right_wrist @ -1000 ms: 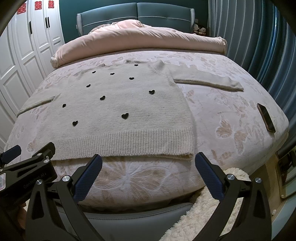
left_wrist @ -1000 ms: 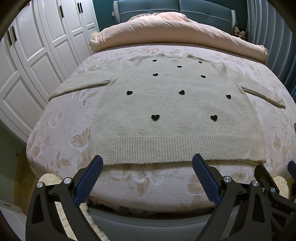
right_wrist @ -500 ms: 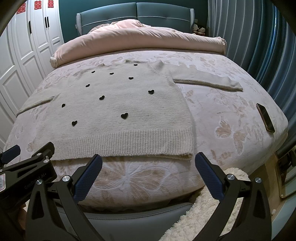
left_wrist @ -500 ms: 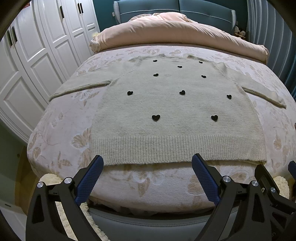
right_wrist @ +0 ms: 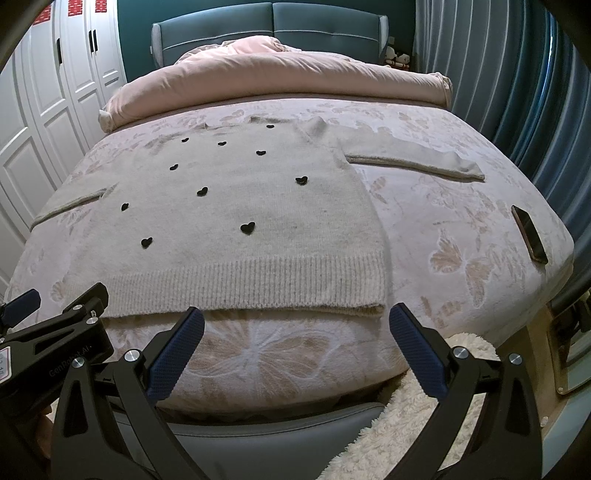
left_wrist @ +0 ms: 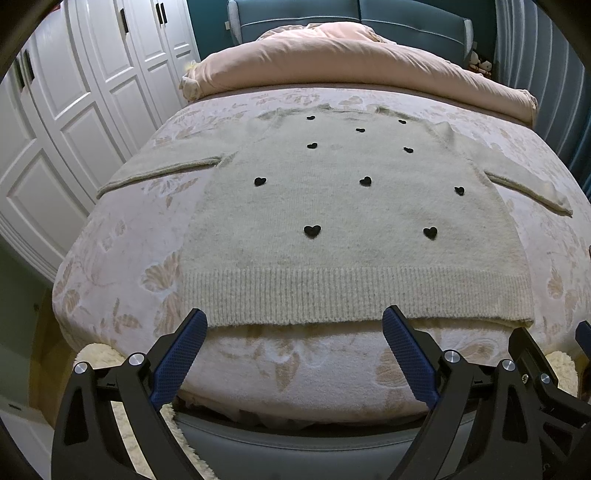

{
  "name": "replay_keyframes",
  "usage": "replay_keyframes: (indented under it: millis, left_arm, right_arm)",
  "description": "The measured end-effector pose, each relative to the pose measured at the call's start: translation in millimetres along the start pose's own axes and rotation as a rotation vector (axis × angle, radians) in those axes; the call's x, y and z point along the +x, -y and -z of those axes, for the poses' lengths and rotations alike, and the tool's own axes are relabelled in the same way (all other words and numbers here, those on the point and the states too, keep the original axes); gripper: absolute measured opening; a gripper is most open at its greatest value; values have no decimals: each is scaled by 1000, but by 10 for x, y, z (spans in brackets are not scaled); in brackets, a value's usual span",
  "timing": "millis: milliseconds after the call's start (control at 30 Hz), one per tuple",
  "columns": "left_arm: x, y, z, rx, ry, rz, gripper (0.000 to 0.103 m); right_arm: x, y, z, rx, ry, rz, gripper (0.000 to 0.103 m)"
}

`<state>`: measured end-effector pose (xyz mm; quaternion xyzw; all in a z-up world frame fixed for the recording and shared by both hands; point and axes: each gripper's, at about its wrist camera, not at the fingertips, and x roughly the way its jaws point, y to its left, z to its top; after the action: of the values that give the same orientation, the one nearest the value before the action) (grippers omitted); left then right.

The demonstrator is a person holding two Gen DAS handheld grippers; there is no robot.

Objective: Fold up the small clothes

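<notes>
Folding not begun: sweater (left_wrist: 351, 229) lies flat at 12 o'clock, left gripper (left_wrist: 291, 354) and right gripper (right_wrist: 295, 354) spread wide, empty; next, grasp hem corners.

The sweater (left_wrist: 351, 229) is a fuzzy, matt knit in pale beige, ribbed along its hem, with small black hearts that look felt-like. The bedspread (left_wrist: 122, 251) under it is a soft, plush cloth with a raised butterfly pattern. The duvet (left_wrist: 332, 55) is smooth, matt pink fabric, and the headboard (right_wrist: 269, 26) looks like padded, stitched upholstery. The left gripper (left_wrist: 293, 360) and right gripper (right_wrist: 295, 354) have matt black plastic frames, shiny metal screws and blue pads with a fine grid texture. The phone (right_wrist: 529, 233) is glossy. The rug (right_wrist: 413, 424) is shaggy fleece
</notes>
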<state>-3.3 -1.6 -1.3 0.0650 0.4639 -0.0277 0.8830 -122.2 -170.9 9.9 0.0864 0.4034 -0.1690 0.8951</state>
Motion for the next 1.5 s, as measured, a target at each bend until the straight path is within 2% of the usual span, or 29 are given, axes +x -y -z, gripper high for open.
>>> replay_keyframes:
  millis: [1100, 1500]
  left_arm:
    - [65, -30, 35, -3, -13, 1, 91]
    - [197, 17, -30, 5, -41, -13, 91]
  right_arm:
    - [59, 6, 40, -7, -15, 14, 98]
    - [214, 13, -6, 2, -54, 12, 98]
